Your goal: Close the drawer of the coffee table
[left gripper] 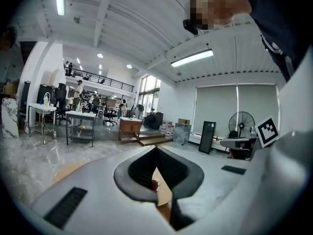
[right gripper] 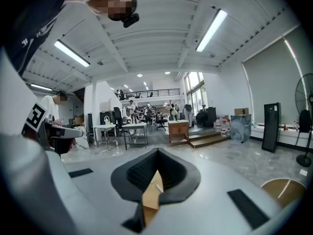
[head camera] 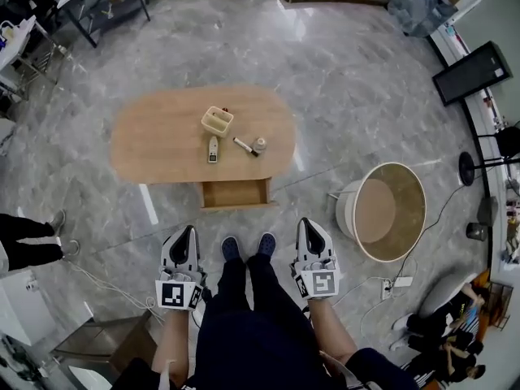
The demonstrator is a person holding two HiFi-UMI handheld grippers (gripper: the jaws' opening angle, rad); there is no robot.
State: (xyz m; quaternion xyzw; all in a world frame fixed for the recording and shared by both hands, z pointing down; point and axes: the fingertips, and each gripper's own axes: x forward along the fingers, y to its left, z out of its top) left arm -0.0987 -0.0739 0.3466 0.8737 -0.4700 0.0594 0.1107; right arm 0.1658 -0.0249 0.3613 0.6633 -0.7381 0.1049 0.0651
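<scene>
Nearest cam: your legs and shoes (head camera: 230,248), planted on the marble floor (head camera: 349,96), facing the surface.

1. Left hand-held gripper (head camera: 188,232): held low beside your left knee, pointing fwd. Jaws closed tip to tip, nothing gripped. Its own view shows only a sliver of wood beyond, seen through the gap behind the tips.

2. Right hand-held gripper (head camera: 307,223): mirror of no. 1, beside your right knee. Jaws closed, tips touching, empty. Same sliver of wood beyond.

3. Drawer (head camera: 236,193): pulled out of the near long side of the surface, toward you. Looks empty inside, as far as head view shows. Lies between the two grippers' lines of aim and ahead of your shoes, touching neither gripper.

4. Surface (head camera: 162,149): oval, wood. Carries a basket (head camera: 217,121), remote (head camera: 213,149), marker (head camera: 244,146) and small jar (head camera: 260,145). All sit near the centre, behind the drawer, with the marker just beside the jar.

5. Round side table (head camera: 390,211): to your right, apart from the surface. Not part of the job.

Status: task not begun. Drawer open, no contact made.

Left to do (est.): step in and bend, set one or both grippers on the drawer front, then push till flush w/ the surface edge. Closed jaws should serve as a pusher, so prob. no need to open them. An off-centre push could skew the drawer, so aim mid-front.
</scene>
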